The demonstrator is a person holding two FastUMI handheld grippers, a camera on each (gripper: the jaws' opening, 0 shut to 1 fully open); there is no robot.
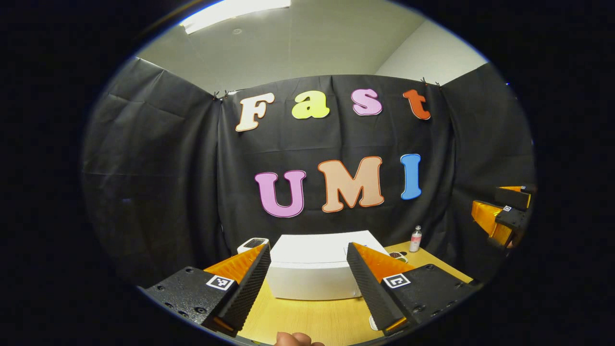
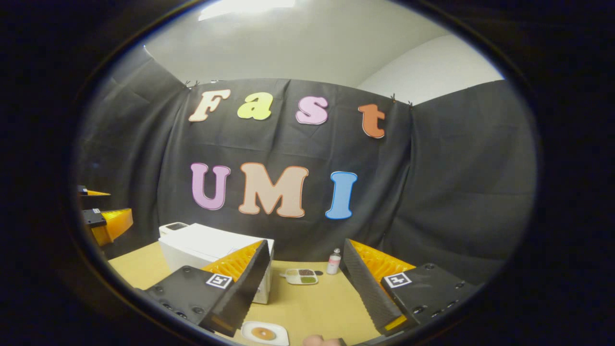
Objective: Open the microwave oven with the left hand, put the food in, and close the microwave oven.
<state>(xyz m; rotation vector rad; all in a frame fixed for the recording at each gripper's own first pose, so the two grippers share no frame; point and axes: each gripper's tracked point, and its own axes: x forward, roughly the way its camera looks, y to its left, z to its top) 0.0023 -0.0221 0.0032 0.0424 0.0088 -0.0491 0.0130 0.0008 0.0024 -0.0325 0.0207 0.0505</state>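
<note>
Microwave oven (image 1: 314, 264) sat closed on the table (image 1: 312, 317), straight ahead of the left gripper (image 1: 307, 274), whose fingers were spread, likely for its door. Food plate (image 2: 264, 333) lay just below the right gripper (image 2: 302, 283), also spread.

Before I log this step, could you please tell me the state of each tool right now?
Left tool: open, holding nothing, pointed at the microwave.
Right tool: open, holding nothing, above the table.
</note>
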